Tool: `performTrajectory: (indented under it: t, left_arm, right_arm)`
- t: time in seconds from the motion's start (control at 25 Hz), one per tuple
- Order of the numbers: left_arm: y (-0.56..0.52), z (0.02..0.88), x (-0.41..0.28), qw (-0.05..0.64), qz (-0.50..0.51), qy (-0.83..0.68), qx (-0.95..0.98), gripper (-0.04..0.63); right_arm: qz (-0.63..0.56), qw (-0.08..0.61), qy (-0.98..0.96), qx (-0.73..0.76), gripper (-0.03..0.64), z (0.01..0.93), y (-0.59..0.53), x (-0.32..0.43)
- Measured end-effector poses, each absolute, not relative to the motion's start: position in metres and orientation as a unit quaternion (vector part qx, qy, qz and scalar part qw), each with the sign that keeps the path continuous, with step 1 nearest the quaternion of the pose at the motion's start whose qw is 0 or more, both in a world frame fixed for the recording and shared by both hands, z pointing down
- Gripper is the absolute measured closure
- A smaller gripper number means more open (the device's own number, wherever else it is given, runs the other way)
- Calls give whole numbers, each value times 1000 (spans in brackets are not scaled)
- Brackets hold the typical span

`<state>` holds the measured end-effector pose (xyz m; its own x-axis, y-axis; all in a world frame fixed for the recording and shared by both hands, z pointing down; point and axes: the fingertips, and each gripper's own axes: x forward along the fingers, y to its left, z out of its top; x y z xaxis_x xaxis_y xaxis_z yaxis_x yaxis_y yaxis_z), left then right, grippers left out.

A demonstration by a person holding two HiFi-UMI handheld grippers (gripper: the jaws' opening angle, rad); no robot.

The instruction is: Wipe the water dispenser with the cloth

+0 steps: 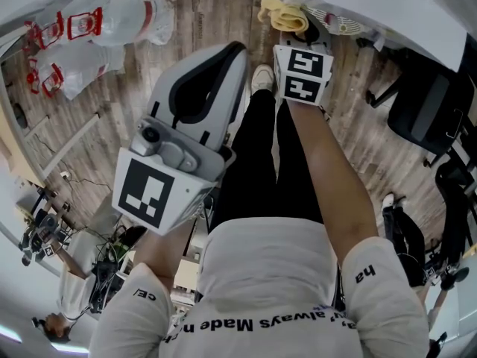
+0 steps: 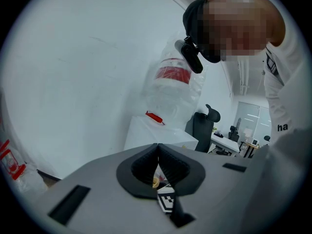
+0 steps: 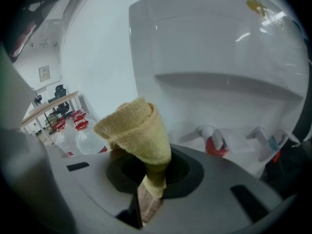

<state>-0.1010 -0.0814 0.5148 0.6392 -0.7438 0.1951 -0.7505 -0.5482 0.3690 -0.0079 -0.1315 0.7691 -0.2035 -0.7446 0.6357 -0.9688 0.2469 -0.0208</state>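
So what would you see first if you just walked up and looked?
The yellow cloth, bunched up in the jaws of the right gripper, right in front of the white water dispenser with its red tap. Then the left gripper, shut and empty, at the person's left.

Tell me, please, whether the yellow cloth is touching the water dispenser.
Cannot tell. In the right gripper view the cloth, clamped in the right gripper, overlaps the water dispenser with no visible contact or gap; the head view is no clearer.
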Motion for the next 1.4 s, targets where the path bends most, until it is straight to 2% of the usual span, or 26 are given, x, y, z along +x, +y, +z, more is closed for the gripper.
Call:
performTrajectory:
  t: [1.08, 1.4]
  left_arm:
    - [-65, 525, -108, 207, 19, -443, 872, 575]
    - [-43, 524, -114, 204, 27, -446, 871, 575]
  right_arm:
    - [271, 352, -729, 521, 546, 906, -130, 12]
    - [262, 352, -736, 515, 547, 894, -116, 21]
